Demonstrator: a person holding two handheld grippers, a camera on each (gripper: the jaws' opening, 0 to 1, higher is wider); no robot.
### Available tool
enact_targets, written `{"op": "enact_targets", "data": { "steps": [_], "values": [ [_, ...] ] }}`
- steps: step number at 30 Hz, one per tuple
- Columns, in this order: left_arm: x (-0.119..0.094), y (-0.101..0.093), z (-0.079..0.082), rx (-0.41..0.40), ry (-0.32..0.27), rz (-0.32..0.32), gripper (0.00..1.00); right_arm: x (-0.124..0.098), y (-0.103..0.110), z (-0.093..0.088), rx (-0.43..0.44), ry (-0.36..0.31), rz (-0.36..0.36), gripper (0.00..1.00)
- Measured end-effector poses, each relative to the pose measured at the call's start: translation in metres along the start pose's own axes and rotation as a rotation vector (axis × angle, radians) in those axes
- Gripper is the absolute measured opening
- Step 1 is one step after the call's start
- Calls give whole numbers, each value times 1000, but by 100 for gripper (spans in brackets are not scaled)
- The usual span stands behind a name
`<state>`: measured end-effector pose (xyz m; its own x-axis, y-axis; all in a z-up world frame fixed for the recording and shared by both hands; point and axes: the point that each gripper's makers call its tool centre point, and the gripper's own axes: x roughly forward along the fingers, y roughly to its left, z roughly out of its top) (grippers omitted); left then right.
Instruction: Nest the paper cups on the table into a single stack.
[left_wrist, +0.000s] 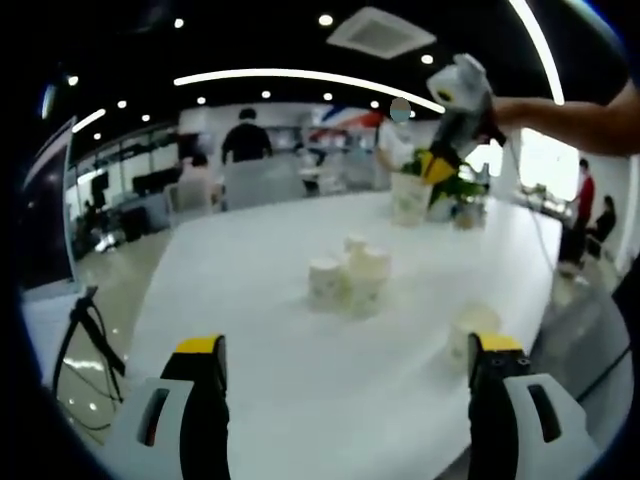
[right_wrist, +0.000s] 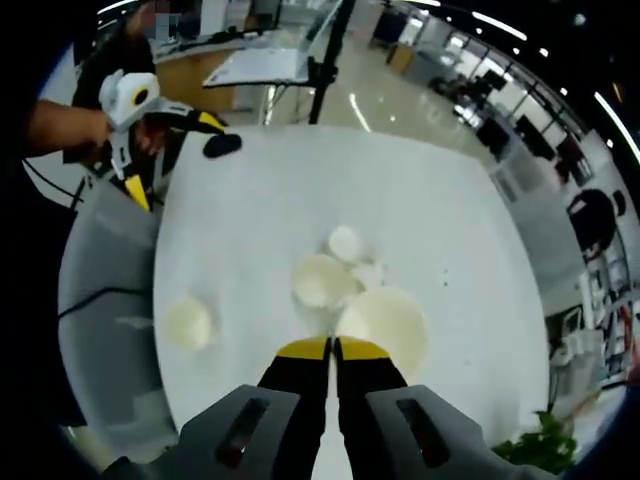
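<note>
Several white paper cups (left_wrist: 348, 277) stand bunched in the middle of the white table (left_wrist: 250, 300). A single cup (left_wrist: 468, 328) stands apart, just beyond my left gripper's (left_wrist: 347, 350) right jaw. The left gripper is open wide and holds nothing. From above, the same bunch of cups (right_wrist: 330, 275) and the lone cup (right_wrist: 188, 323) lie below my right gripper (right_wrist: 332, 348). That gripper is shut on the rim of a paper cup (right_wrist: 385, 325), held high over the table's far side. In the left gripper view this held cup (left_wrist: 410, 196) hangs under the right gripper (left_wrist: 437, 168).
A potted plant (left_wrist: 458, 188) stands on the far end of the table. A black object (right_wrist: 222, 145) lies near the left gripper (right_wrist: 140, 120), which a hand holds. A black stand (left_wrist: 88, 330) is off the table's left edge. People stand in the background.
</note>
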<state>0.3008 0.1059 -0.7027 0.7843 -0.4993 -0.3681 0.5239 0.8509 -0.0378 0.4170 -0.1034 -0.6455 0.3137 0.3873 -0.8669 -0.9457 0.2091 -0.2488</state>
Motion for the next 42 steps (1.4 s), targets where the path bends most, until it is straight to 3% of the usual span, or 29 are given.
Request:
{"op": "enact_targets", "data": {
  "steps": [9, 13, 16, 19, 42],
  "values": [
    [-2, 3, -4, -5, 25, 19, 99, -6, 12, 10, -16, -7, 9, 0],
    [-3, 0, -5, 46, 45, 13, 98, -10, 14, 14, -26, -14, -4, 0],
    [-5, 5, -1, 25, 34, 21, 98, -14, 16, 15, -20, -14, -4, 0],
    [-5, 6, -9, -7, 88, 22, 98, -16, 18, 16, -25, -9, -12, 0],
    [16, 9, 5, 39, 66, -50, 99, -27, 43, 24, -8, -5, -37, 0]
  ]
}}
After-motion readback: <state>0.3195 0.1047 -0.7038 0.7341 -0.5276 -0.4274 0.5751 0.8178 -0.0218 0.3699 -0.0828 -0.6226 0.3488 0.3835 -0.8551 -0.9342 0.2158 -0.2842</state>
